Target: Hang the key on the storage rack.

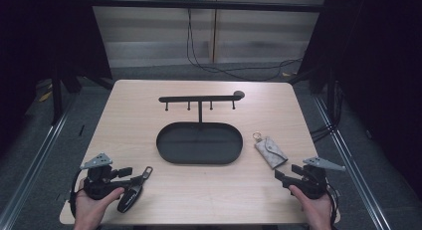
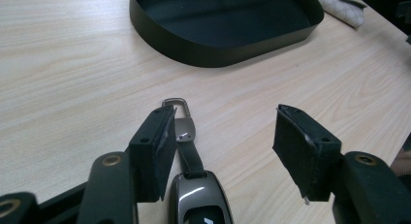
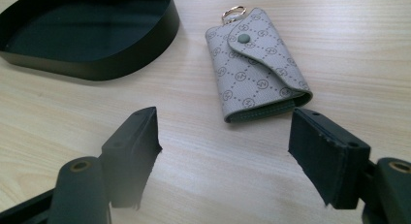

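— While spread wide at lower left of the worktop (image 1: 149, 100): left tongs (image 2: 232, 136), straddling the car key fob (image 2: 198, 197).
— Right tongs (image 3: 225, 151): released, near grey key pouch (image 3: 254, 64), lower right.

Pale wood-grain table (image 1: 149, 110). Matte black oval tray (image 1: 199, 143), black inside and out. Black rack (image 1: 199, 98) with 4 black hooks. Light grey key pouch (image 3: 254, 64), printed with dotted diamond lines and small round monograms, grey snap button, darker grey-green lining at the edge, gold ring (image 3: 234, 11). Glossy dark grey car key (image 2: 201, 200) with black strap and silver clasp (image 2: 177, 107). Black left gripper (image 2: 223, 136) and black right gripper (image 3: 225, 141), each topped by a grey plate.
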`<state>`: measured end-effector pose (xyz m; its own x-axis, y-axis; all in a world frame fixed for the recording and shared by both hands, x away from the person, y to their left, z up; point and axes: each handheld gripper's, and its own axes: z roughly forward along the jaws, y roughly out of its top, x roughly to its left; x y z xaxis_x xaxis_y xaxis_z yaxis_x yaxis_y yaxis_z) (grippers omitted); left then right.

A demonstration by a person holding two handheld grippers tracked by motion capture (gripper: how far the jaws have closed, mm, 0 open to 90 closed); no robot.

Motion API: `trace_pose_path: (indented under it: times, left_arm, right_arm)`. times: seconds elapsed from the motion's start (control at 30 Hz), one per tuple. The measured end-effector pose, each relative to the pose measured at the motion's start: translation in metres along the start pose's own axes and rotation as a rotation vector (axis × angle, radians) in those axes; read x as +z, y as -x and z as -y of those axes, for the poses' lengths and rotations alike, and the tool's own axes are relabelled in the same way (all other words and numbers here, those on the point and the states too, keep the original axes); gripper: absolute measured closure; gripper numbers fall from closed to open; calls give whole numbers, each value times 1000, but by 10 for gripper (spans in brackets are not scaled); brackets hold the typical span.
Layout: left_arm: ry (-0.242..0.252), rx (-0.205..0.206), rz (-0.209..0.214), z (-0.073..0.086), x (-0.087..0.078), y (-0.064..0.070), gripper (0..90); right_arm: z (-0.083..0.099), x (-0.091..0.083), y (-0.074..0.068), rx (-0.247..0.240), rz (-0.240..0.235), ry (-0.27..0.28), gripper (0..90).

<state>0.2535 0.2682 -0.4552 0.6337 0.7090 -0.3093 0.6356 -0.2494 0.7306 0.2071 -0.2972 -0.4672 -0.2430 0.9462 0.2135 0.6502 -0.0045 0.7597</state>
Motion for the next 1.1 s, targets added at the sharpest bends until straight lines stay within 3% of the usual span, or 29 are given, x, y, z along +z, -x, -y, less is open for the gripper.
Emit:
trace_pose_path:
  times: [0.17,0.27,0.37,0.57,0.73,1.0,1.1]
  left_arm:
    - [-9,2,1,0,1,1,401]
    - [-6,-16,17,-1,2,-1,391]
    - [-1,-11,15,0,2,0,396]
    - [-10,-6,21,-1,1,0,440]
    - [-30,-24,-15,-4,3,-1,452]
    - [-84,39,-80,-12,7,5,456]
    - [-106,42,-63,-17,10,7,445]
  right_arm:
    - [1,-2,1,12,-9,-1,265]
    - [2,-1,2,7,-54,-7,311]
    - [2,-1,1,1,-71,-7,311]
    - [2,-1,-2,-21,-62,-14,311]
    - [1,1,-4,-29,-61,-26,309]
    - [1,3,-4,-33,-63,-31,293]
    - [1,3,-4,-32,-65,-36,289]
